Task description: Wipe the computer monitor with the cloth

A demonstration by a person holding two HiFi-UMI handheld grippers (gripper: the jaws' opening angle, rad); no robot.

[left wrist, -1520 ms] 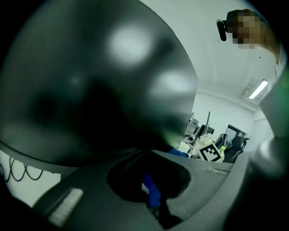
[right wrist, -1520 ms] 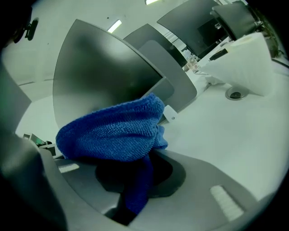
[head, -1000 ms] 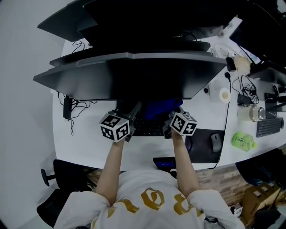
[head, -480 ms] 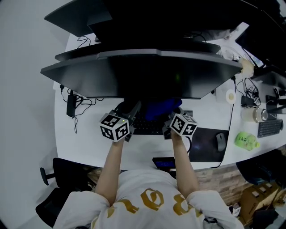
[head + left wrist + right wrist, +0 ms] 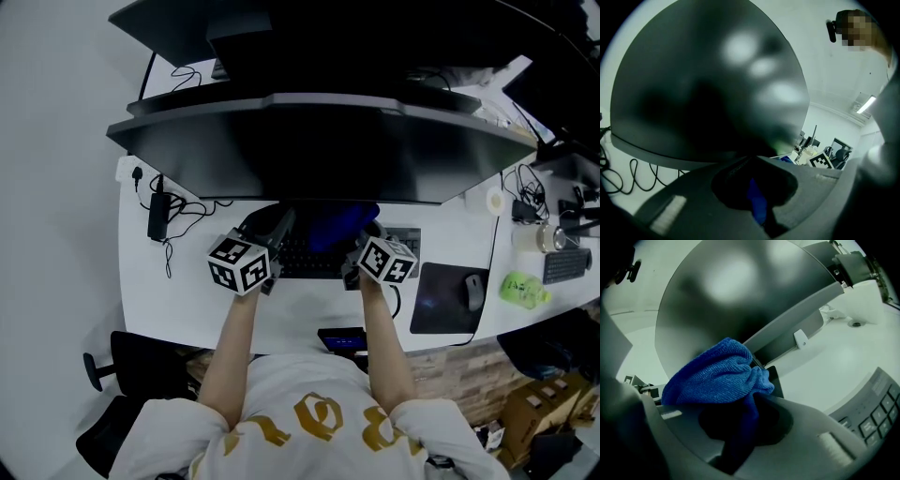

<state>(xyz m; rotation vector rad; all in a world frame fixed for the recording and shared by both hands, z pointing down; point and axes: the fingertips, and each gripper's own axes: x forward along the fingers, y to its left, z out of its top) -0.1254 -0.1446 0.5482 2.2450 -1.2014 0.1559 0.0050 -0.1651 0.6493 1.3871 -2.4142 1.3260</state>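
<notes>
The left gripper (image 5: 277,228) and right gripper (image 5: 367,242) each clench the blue cloth (image 5: 333,227) — bunched between them. It sits under the monitor (image 5: 319,150) — at its lower edge — over the keyboard (image 5: 309,263), midway along the bench (image 5: 183,286).

A white table (image 5: 197,300) carries a dark keyboard (image 5: 405,242), and to its right a mouse (image 5: 475,292) rests on a dark mouse pad (image 5: 436,302). A green bottle (image 5: 523,289) lies near the right edge. A black power adapter (image 5: 157,217) with a looped cable sits at the left, and a phone (image 5: 343,338) lies at the near edge
</notes>
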